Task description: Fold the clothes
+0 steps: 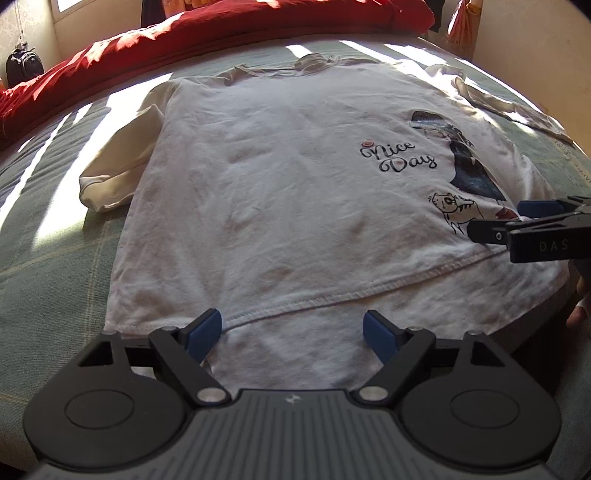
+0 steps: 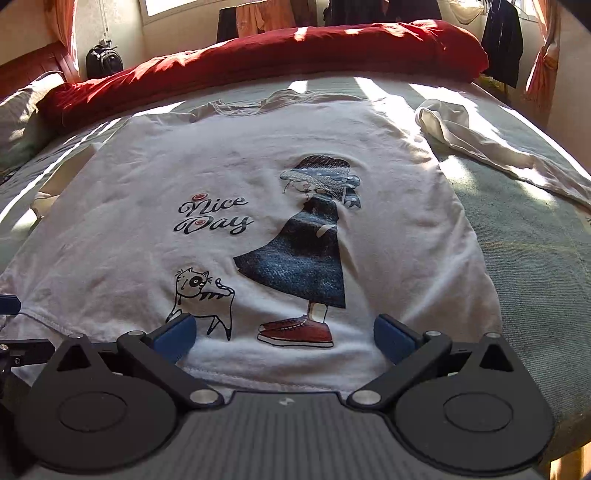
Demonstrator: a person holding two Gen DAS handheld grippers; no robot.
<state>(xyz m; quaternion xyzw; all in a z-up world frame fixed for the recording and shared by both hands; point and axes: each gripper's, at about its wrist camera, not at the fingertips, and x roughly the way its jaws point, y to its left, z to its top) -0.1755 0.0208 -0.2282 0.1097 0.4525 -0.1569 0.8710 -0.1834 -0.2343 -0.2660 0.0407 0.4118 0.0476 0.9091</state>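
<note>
A white long-sleeved shirt (image 1: 280, 192) (image 2: 140, 236) lies flat, front up, on the bed, with a "Nice Day" print, a girl and a cat. Its left sleeve (image 1: 122, 162) is bent beside the body; its right sleeve (image 2: 491, 147) stretches off to the right. My left gripper (image 1: 291, 334) is open over the bottom hem near the left half, nothing between its blue pads. My right gripper (image 2: 284, 336) is open over the hem below the printed red shoe; in the left wrist view it (image 1: 495, 219) enters from the right above the hem.
The shirt rests on a green-grey bed cover (image 1: 44, 258) (image 2: 535, 266) streaked with sunlight. A red duvet (image 1: 221, 33) (image 2: 280, 51) is bunched along the far side. A black backpack (image 2: 104, 59) sits by the wall, and clothes hang at the back right (image 2: 502, 40).
</note>
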